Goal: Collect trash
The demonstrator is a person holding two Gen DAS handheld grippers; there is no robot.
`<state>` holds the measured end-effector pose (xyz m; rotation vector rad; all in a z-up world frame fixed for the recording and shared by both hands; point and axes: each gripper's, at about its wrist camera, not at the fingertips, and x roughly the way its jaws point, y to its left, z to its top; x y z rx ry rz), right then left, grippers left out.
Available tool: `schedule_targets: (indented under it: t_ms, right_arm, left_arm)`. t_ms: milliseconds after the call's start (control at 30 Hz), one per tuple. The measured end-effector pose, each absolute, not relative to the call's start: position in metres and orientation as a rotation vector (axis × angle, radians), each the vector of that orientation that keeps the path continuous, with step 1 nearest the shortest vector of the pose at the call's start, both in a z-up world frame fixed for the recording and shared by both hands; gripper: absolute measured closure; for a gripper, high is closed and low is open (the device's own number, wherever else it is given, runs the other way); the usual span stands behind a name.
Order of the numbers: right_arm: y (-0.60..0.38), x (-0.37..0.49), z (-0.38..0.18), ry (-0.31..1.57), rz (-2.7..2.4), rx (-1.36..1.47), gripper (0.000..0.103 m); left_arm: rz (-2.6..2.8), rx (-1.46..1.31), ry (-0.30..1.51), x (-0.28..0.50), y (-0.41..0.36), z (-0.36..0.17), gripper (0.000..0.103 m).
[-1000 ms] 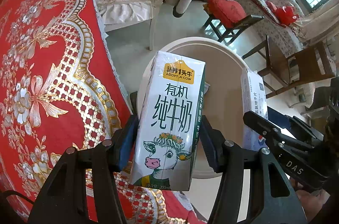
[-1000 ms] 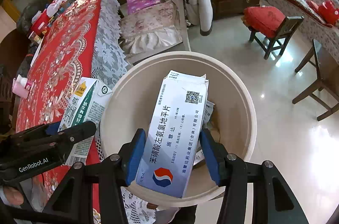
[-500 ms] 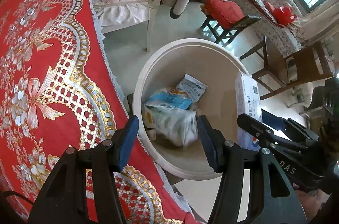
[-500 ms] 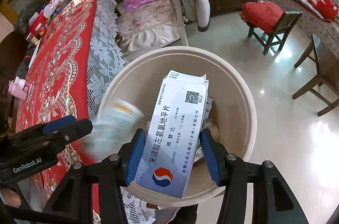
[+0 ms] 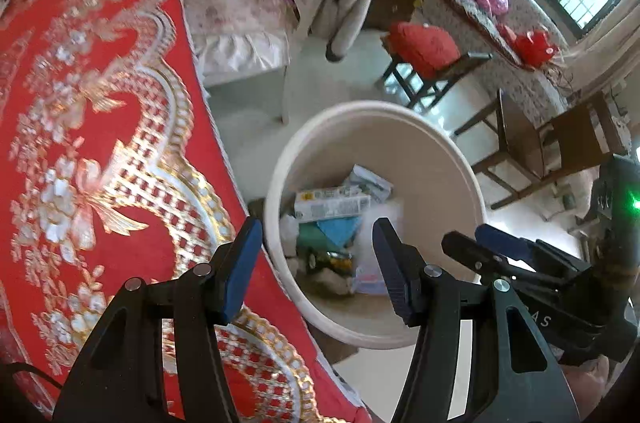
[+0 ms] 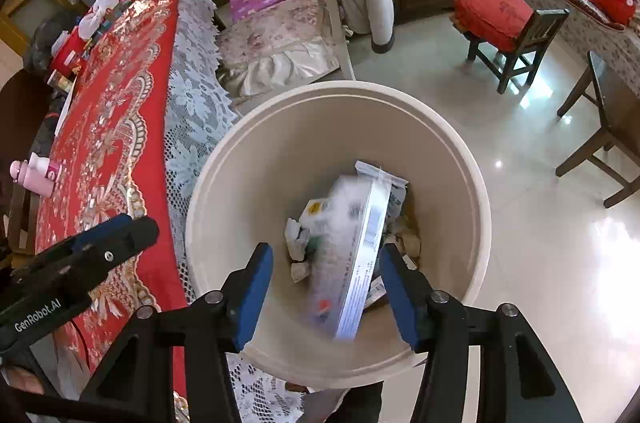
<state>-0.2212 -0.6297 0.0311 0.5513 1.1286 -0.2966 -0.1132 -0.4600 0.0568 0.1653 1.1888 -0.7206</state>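
A round cream bin (image 5: 460, 159) stands on the floor beside the table. My left gripper (image 5: 316, 227) hovers over its near rim, open and empty. The milk carton (image 5: 332, 209) lies on its side among wrappers at the bottom of the bin. In the right wrist view my right gripper (image 6: 326, 251) hangs over the same bin (image 6: 248, 143). Its jaws are opening. The white medicine box (image 6: 352, 255) is blurred and tilted between the fingers, dropping free of the pads. The left gripper's fingers (image 6: 120, 231) show at the left edge of that view.
A table with a red and gold cloth (image 5: 88, 143) and a lace hem (image 6: 192, 111) borders the bin on the left. A pink bottle (image 6: 36, 173) lies on it. A cushioned chair (image 6: 280, 43) and wooden stools (image 6: 516, 35) stand beyond on the tiled floor.
The left gripper let go of the milk carton, which fell into the bin. The right jaws widened and the medicine box slipped down from between them.
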Motion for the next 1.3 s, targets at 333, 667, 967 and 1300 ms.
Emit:
schedule_targets:
  t_ms: [333, 667, 967, 1300]
  right_arm:
    - [-0.609, -0.229, 0.055, 1.052, -0.323, 0.494, 0.046]
    - [-0.579, -0.240, 0.107, 0.911, -0.377, 0.390, 0.046]
    - [-0.554, -0.261, 0.154, 0.769, -0.442, 0.326, 0.045]
    - [-0.535, -0.277, 0.183, 0.665, -0.510, 0.274, 0.031]
  left_arm:
    - [-0.665, 0.185, 1.076, -0.120, -0.435, 0.085, 0.047]
    - [-0.670, 0.200, 0.913, -0.137, -0.407, 0.131, 0.047]
    - [-0.711, 0.189, 0.800, -0.159, -0.388, 0.167, 0.047]
    - [-0.761, 0.167, 0.725, -0.172, -0.373, 0.182, 0.047]
